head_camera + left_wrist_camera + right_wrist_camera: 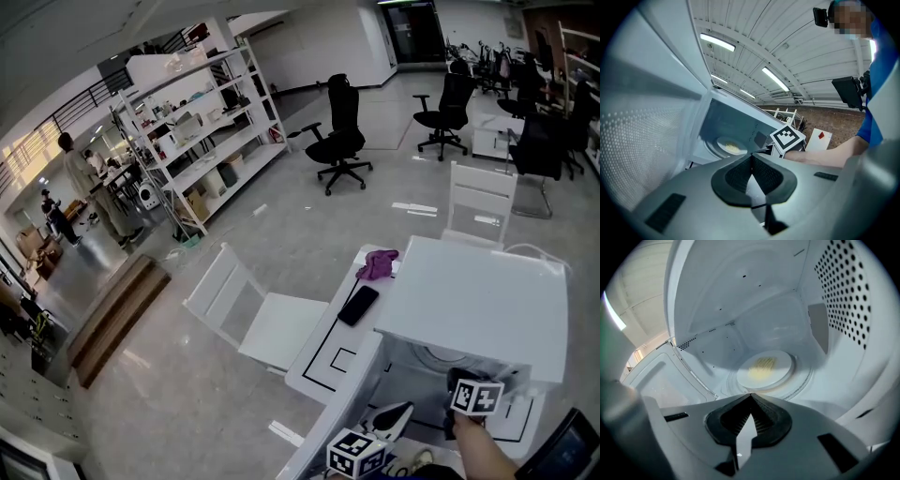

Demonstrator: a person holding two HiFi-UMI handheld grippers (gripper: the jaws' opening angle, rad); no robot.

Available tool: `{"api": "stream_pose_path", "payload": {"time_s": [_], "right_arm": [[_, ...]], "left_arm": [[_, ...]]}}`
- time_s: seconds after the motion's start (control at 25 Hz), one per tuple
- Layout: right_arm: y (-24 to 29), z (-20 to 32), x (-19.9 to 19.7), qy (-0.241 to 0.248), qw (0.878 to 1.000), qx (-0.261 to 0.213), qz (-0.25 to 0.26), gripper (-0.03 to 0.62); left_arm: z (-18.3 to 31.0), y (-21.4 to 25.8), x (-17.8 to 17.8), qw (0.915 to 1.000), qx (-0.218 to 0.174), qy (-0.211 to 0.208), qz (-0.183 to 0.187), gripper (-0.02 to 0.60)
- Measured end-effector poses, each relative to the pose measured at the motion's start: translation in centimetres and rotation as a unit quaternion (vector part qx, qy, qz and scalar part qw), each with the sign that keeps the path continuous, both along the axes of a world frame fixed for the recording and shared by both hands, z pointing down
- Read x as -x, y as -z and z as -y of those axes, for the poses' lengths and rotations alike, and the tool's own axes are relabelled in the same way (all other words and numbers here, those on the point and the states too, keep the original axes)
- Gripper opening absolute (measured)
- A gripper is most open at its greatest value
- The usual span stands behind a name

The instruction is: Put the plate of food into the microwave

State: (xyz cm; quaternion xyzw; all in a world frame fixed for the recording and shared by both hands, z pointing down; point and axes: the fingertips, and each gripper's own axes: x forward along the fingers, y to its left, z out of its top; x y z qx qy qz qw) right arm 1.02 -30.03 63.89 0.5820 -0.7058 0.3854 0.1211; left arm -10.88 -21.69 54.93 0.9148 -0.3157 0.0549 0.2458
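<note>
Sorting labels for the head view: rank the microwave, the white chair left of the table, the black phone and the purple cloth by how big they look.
1. microwave
2. white chair, somewhat smaller
3. black phone and purple cloth: too alike to rank

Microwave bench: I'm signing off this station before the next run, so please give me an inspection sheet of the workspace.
Surface: white table with black outline markings.
Job's things: plate of food lies inside the microwave; door open.
Clutter: black phone, purple cloth on the table.
Grippers: left gripper and right gripper, jaws shut, empty; right points at the plate.
Cables: thin white loop behind the microwave, perhaps a cord.
Surroundings: white chairs, black office chairs, shelving, people far off.
</note>
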Motion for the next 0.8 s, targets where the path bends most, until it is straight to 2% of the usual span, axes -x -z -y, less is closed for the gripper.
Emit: {"api": "stream_pose_path", "payload": {"time_s": [0.4, 0.8], "right_arm": [[2.0, -5.1, 1.1, -0.005, 0.999, -0.033, 0.028, 0.000], [2.5, -9.7, 1.5, -0.039, 0.996, -0.050, 0.059, 0.000]], "left_arm": [[-2.0, 0.4, 0.4, 0.9999, 0.002, -0.010, -0.005, 0.003], [-4.3, -0.4, 0.6, 0.9988, 0.004, -0.048, 0.002, 0.003]]}}
